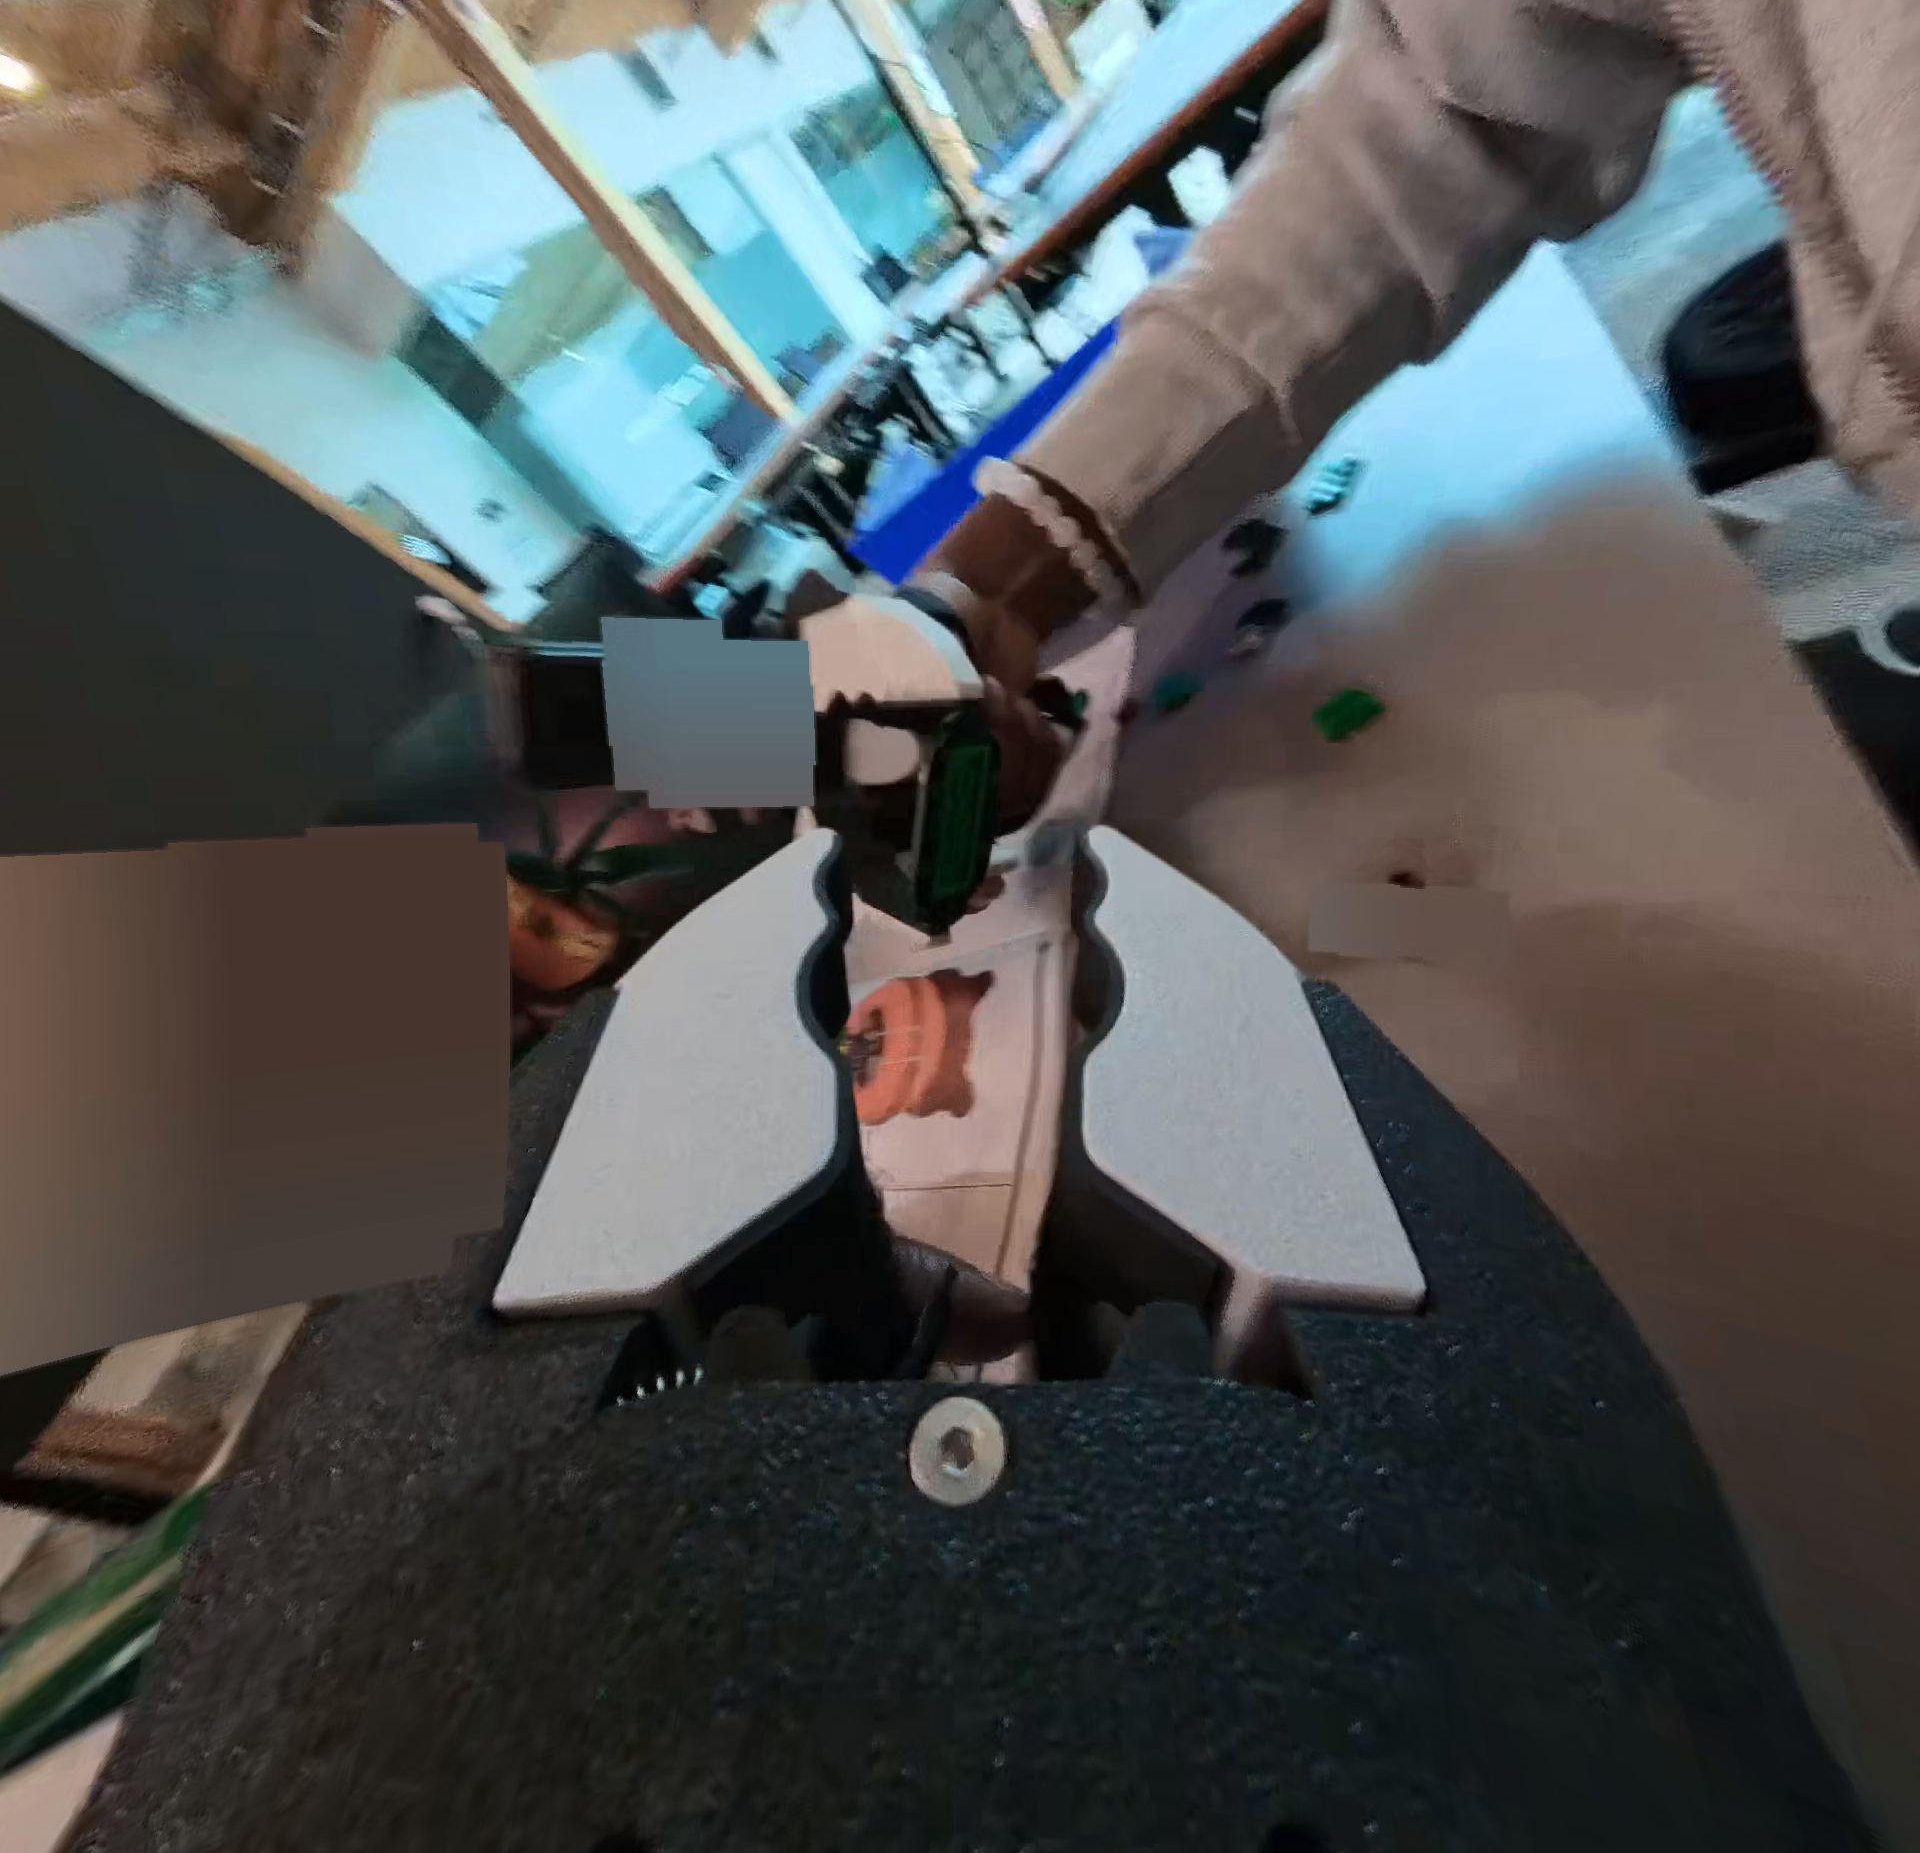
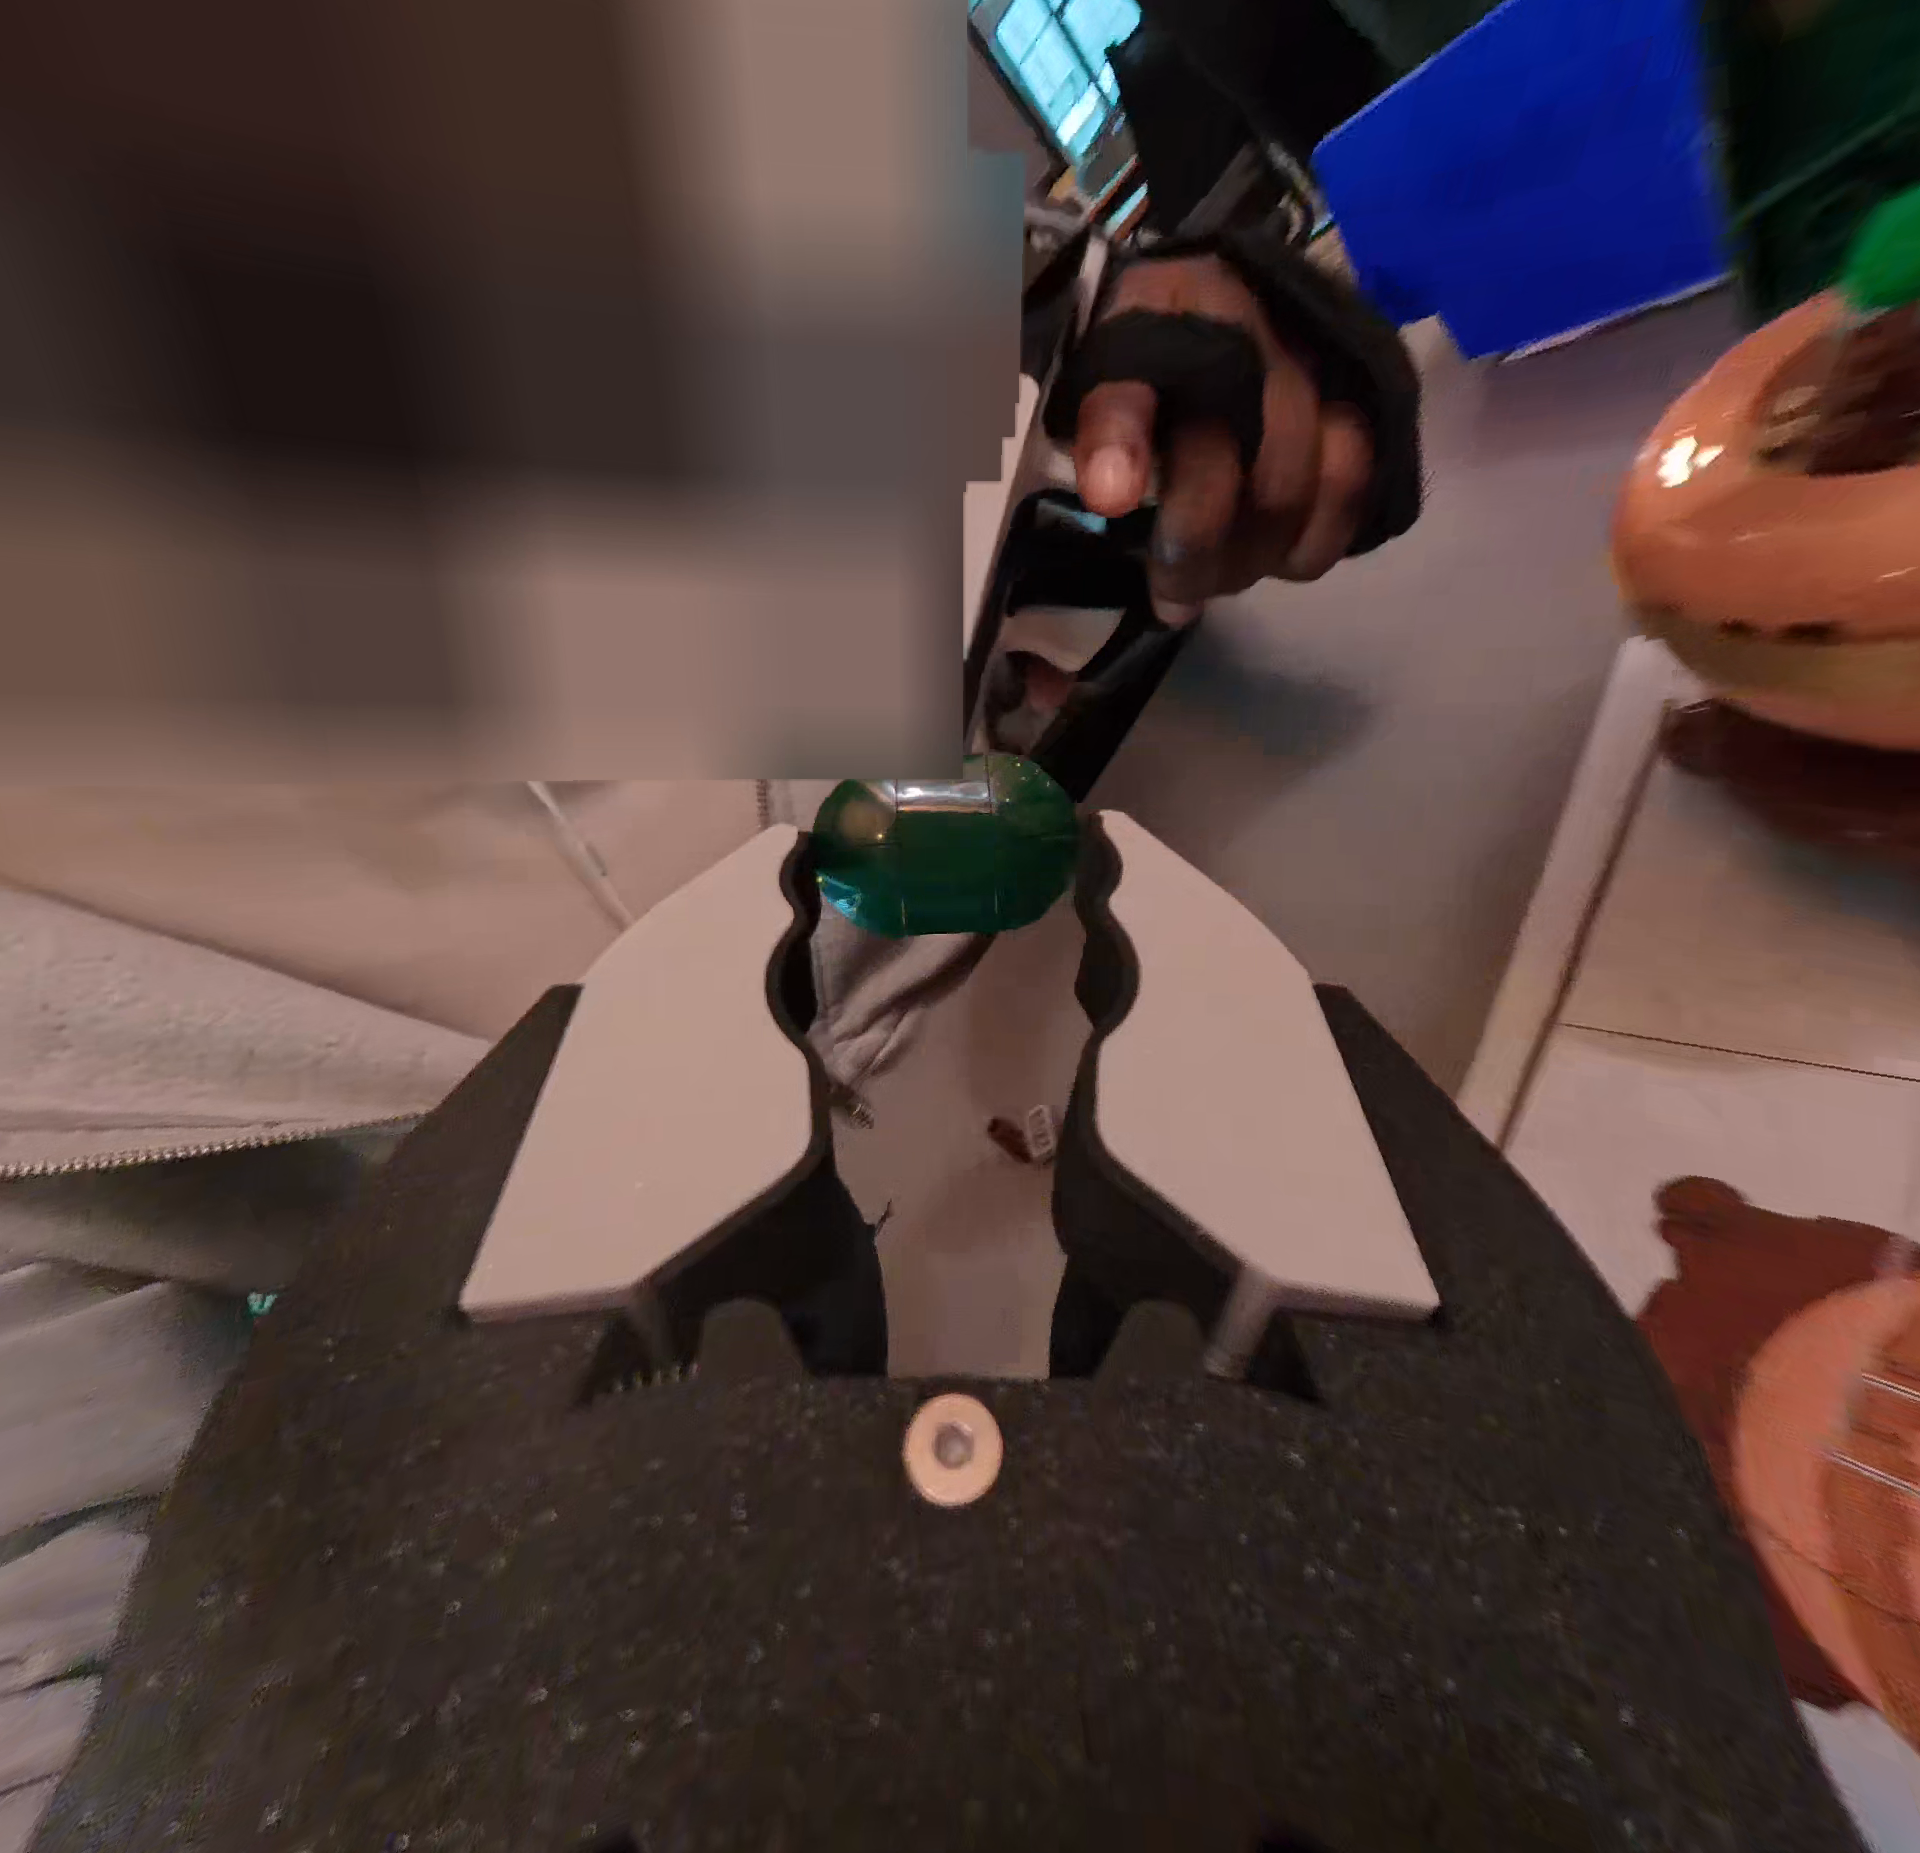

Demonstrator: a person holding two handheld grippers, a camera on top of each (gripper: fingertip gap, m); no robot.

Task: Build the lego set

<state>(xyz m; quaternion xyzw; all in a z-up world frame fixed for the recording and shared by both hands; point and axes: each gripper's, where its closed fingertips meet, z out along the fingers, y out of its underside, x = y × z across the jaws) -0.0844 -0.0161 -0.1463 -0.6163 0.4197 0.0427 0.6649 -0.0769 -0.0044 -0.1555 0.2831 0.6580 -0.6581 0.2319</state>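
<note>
My right gripper (image 2: 943,839) is shut on a dark green, oval, leaf-like lego piece (image 2: 935,884), which spans the gap between its tips. In the left wrist view the same piece (image 1: 956,816) shows edge-on just beyond my left gripper (image 1: 961,858), whose fingers stand open around empty space. The right gripper's white and black body (image 1: 894,707) is held by a hand in a beige sleeve (image 1: 1195,380). In the right wrist view the left gripper (image 2: 1070,650), held by a hand in a black fingerless glove (image 2: 1236,421), reaches to the piece's far edge.
Loose green lego pieces (image 1: 1345,712) lie on the white table (image 1: 1558,432). A page with an orange pot picture (image 1: 904,1055) lies under the left gripper. An orange rounded pot with greenery (image 2: 1766,536) is at the right. A blue bin (image 2: 1507,141) stands behind.
</note>
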